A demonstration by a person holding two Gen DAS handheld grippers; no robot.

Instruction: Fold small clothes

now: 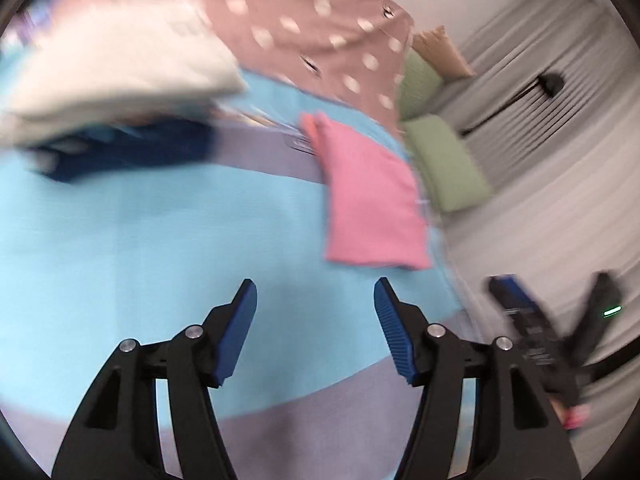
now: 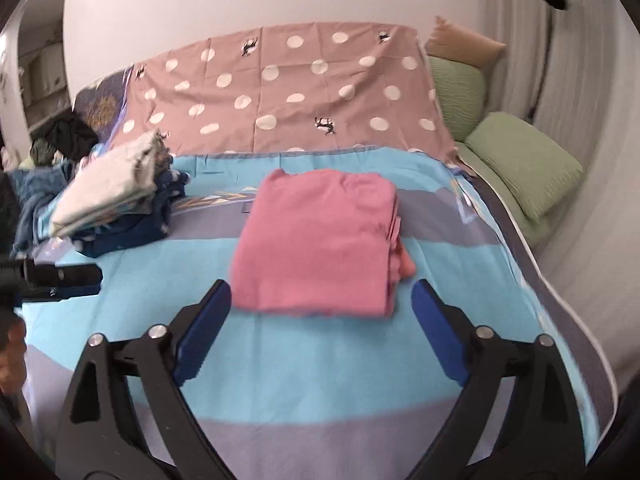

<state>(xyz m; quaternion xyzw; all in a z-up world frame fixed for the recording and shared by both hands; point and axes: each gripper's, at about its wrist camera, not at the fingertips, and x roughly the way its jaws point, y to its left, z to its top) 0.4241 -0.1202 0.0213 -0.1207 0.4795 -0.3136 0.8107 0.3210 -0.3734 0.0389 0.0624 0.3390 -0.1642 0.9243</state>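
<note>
Pink garment (image 2: pixel 316 244) lies folded on the bed (image 2: pixel 312 372) — just beyond the right gripper (image 2: pixel 322 330). Both grippers' jaws released, nothing between them — left gripper (image 1: pixel 316 330) over bare sheet. Folded stack (image 2: pixel 116 192) sits at left.

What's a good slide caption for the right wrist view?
Open right gripper above the bed, facing a folded pink garment on the striped blue sheet.
</note>
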